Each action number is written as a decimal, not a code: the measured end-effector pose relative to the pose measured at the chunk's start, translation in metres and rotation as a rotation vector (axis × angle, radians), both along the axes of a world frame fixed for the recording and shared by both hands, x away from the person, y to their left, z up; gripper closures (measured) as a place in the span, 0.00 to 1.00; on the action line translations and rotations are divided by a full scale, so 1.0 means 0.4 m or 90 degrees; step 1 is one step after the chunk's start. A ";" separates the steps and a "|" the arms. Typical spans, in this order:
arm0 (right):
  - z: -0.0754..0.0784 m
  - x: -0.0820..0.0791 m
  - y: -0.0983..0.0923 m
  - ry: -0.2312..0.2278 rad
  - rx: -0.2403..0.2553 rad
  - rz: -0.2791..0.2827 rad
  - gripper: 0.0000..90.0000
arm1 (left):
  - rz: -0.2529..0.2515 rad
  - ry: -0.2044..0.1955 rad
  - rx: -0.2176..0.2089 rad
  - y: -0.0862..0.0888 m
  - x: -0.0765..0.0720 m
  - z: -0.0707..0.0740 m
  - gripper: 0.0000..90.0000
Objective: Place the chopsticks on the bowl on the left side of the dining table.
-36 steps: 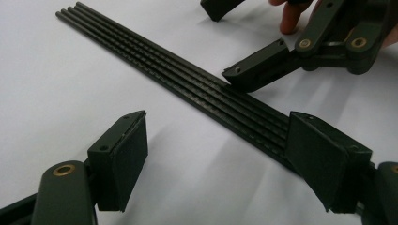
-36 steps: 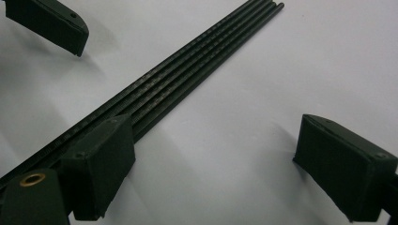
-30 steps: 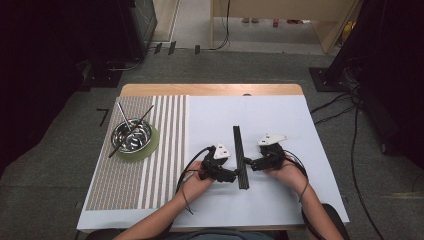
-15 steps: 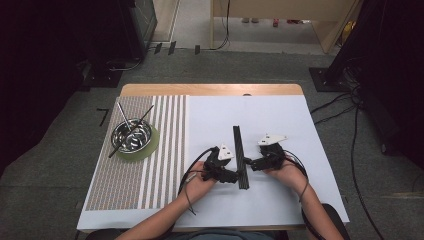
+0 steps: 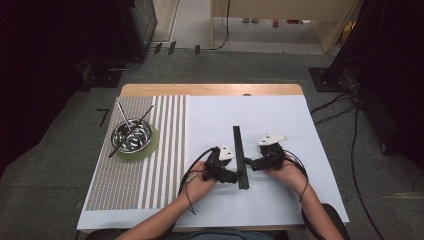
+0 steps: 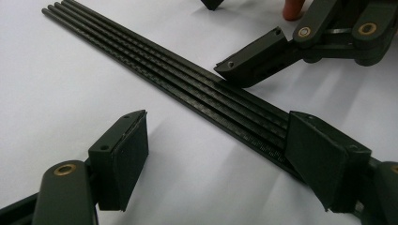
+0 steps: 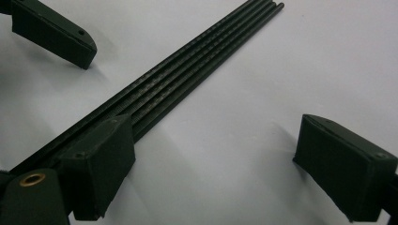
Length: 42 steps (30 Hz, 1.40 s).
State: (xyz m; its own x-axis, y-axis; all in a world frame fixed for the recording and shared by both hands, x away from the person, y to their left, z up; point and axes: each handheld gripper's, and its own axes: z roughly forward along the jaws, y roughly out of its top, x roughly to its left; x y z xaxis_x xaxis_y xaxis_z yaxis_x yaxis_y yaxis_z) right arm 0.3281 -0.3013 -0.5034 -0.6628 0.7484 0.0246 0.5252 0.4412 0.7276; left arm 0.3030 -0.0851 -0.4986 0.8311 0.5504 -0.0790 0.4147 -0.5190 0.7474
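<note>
**Two open grippers set against a bundle of black rods**

Two grippers are held low over the white surface [image 5: 300,130], one on each side of a bundle of black rods [image 5: 240,157] that lies flat and runs away from the person. In the high view the left gripper [image 5: 234,175] is seen just beside the near part of the bundle on one side, and the right gripper [image 5: 252,164] just beside it on the other.

In the left gripper view the jaws are spread wide and nothing is clamped. The rods [image 6: 187,84] are laid side by side and pass diagonally from beyond the jaws down to the right-hand jaw, whose pad rests against the bundle's near stretch; the left-hand jaw stands well apart from it on bare surface. One jaw of the other gripper is seen at the far side of the bundle, its tip touching or nearly touching the rods.

In the right gripper view the jaws are likewise released. The rods [image 7: 197,70] meet the left-hand jaw, which sits on or against the bundle, while the right-hand jaw stands well apart on bare surface.

A metal bowl [image 5: 132,136] with sticks in it, on a green disc, is set on a striped mat [image 5: 165,165] well beyond the left gripper's outer side.
</note>
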 end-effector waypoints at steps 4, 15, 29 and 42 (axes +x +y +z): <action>0.000 0.000 0.000 0.000 0.000 0.000 0.13 | 0.000 0.000 0.001 0.000 0.000 0.000 0.25; 0.000 0.000 0.000 -0.001 0.000 0.001 0.13 | -0.015 -0.015 0.022 0.005 -0.004 0.000 0.24; 0.000 0.000 0.000 -0.002 0.000 0.001 0.13 | -0.044 -0.019 0.029 0.029 -0.001 -0.001 0.23; 0.000 0.000 0.000 -0.002 0.000 0.002 0.13 | -0.051 -0.026 0.035 0.038 -0.002 -0.001 0.25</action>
